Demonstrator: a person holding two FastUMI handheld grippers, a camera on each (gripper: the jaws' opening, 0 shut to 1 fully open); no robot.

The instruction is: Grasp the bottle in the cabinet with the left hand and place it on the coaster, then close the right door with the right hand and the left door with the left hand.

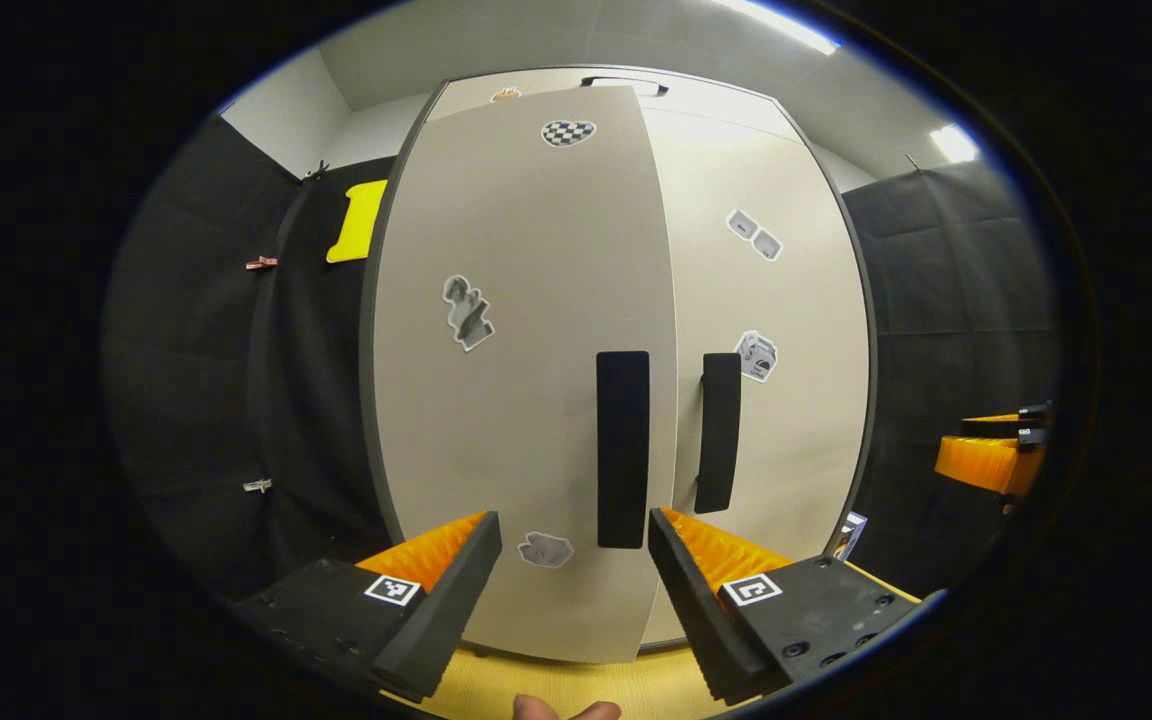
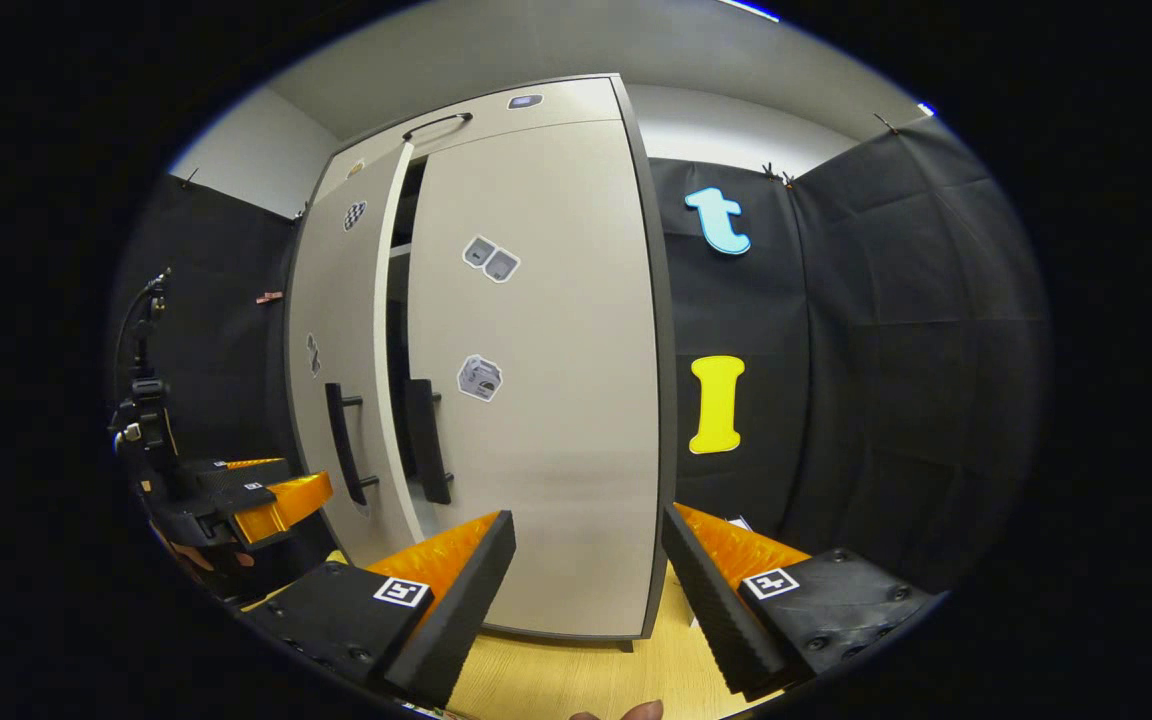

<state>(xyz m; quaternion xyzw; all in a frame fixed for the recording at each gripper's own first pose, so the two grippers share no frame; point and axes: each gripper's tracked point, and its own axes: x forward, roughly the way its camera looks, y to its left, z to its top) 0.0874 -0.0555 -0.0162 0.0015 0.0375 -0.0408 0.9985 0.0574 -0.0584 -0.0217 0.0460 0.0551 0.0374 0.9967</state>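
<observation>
The left gripper (image 1: pixel 574 575) faces the left door (image 1: pixel 516 380), its jaws apart and empty, with that door's handle (image 1: pixel 623 448) between them but farther off. The right gripper (image 2: pixel 588 585) also hangs with jaws apart and empty, before the right door (image 2: pixel 546 400), which looks shut. The left door stands slightly ajar, a dark gap showing beside it. I see neither bottle nor coaster here. The risk, I judge, is pushing near the hinge side or letting a finger catch the handle, so the door rebounds and stays ajar.
</observation>
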